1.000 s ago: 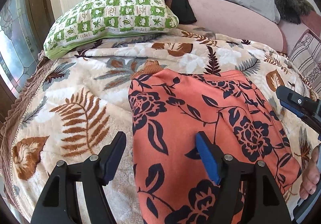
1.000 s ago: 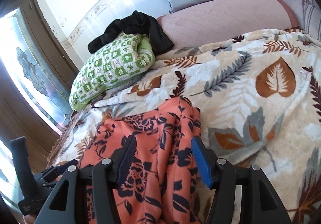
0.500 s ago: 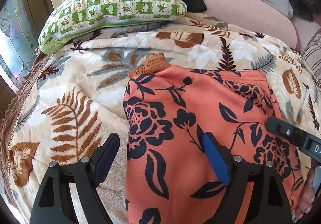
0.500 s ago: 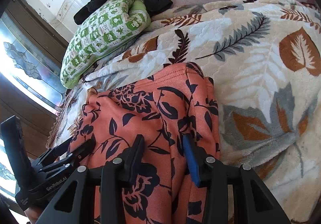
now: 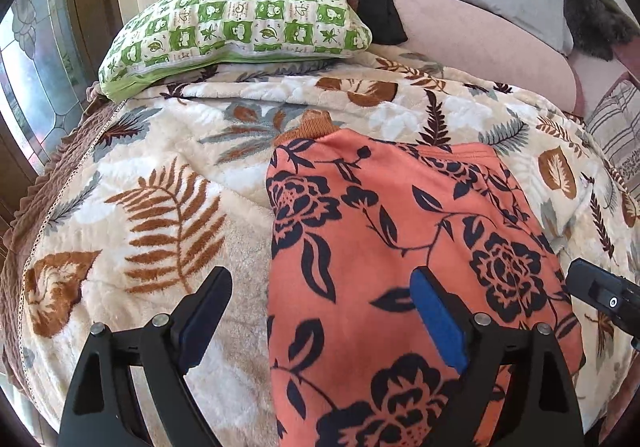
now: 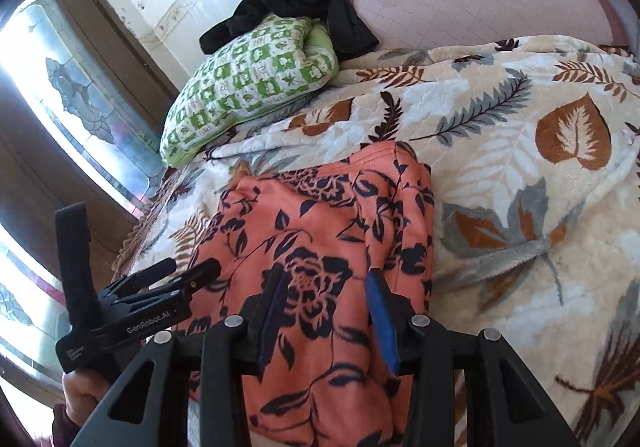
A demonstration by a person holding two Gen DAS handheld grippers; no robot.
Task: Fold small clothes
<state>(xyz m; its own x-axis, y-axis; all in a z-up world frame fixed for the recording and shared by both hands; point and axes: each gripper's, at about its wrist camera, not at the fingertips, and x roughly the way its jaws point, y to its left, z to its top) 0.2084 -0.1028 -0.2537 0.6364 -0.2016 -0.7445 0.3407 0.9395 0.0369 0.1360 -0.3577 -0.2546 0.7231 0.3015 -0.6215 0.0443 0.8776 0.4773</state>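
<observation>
Leaf-print blanket (image 5: 168, 215); orange floral garment (image 5: 400, 247) flat beneath left tool (image 5: 320, 311) and right tool (image 6: 330, 311), both apart.

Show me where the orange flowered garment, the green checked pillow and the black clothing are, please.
orange flowered garment (image 5: 384, 247): left wrist view, middle of its top layer.
green checked pillow (image 5: 240, 23): left wrist view, centre of its patterned face.
black clothing (image 6: 304, 7): right wrist view, bunched part lying on the pillow.
</observation>
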